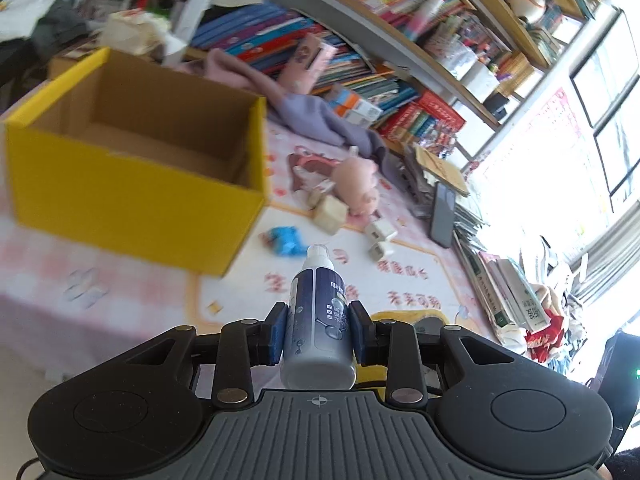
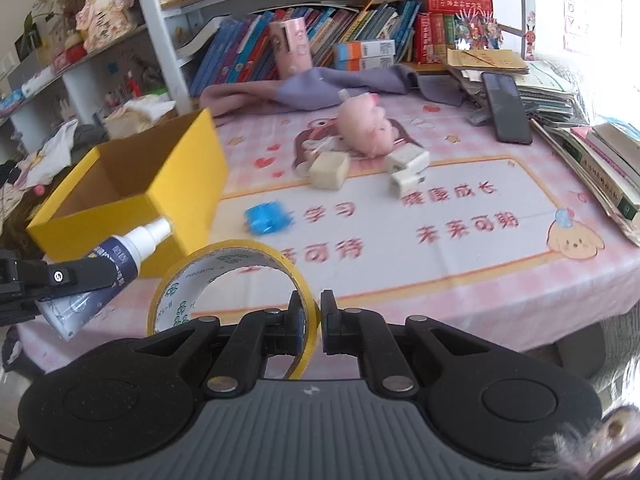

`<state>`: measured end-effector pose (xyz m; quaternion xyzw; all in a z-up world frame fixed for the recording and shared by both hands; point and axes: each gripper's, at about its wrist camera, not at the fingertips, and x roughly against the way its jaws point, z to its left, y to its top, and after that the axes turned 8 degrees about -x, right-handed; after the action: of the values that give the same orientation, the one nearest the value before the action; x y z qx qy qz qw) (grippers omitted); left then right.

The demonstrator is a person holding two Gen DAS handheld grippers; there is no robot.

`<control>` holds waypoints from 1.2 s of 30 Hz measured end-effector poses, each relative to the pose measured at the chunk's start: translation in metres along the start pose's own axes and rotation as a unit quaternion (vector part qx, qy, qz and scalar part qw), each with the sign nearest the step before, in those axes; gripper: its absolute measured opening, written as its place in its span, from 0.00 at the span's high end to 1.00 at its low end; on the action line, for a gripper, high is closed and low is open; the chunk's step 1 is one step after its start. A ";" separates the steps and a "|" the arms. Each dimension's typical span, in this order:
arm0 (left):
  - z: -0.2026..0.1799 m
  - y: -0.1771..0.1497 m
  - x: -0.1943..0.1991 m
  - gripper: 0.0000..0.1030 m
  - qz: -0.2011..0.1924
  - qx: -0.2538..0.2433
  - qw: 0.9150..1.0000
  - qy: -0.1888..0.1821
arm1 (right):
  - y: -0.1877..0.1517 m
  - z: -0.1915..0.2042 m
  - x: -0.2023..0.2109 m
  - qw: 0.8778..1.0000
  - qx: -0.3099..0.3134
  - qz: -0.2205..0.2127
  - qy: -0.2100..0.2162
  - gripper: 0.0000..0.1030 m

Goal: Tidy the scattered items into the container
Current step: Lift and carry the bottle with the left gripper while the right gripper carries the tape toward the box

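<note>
The table, under a pink printed cloth, fills the middle of the right wrist view, with bookshelves across the twelve o'clock edge. A yellow cardboard box, open-topped with nothing visible inside, stands at nine o'clock in that view and at ten o'clock in the left wrist view. Near the centre lie a pink plush toy, a dark phone at two o'clock by stacked books, a cream block, a white plug-like piece and a small blue object, blurred. The left gripper has its fingers set narrow and pressed on both sides of a dark blue spray bottle with a white nozzle, held above the table just to the five o'clock side of the box; the bottle also shows at eight o'clock in the right wrist view. The right gripper has its fingers nearly together, pinching the wall of a yellow tape roll at its right edge, the roll lifted near the box's front corner.
</note>
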<state>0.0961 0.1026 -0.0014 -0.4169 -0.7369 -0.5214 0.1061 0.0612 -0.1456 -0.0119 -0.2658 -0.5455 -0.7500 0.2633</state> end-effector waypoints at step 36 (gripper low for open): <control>0.062 -0.018 0.076 0.70 -0.051 0.023 0.998 0.020 | -0.022 0.107 0.006 0.992 0.103 -0.003 0.074 0.92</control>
<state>0.0522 0.1913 0.0040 -0.3653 -0.7667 -0.5176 0.1034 0.0535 -0.0375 0.0056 -0.1791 -0.5993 -0.7086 0.3266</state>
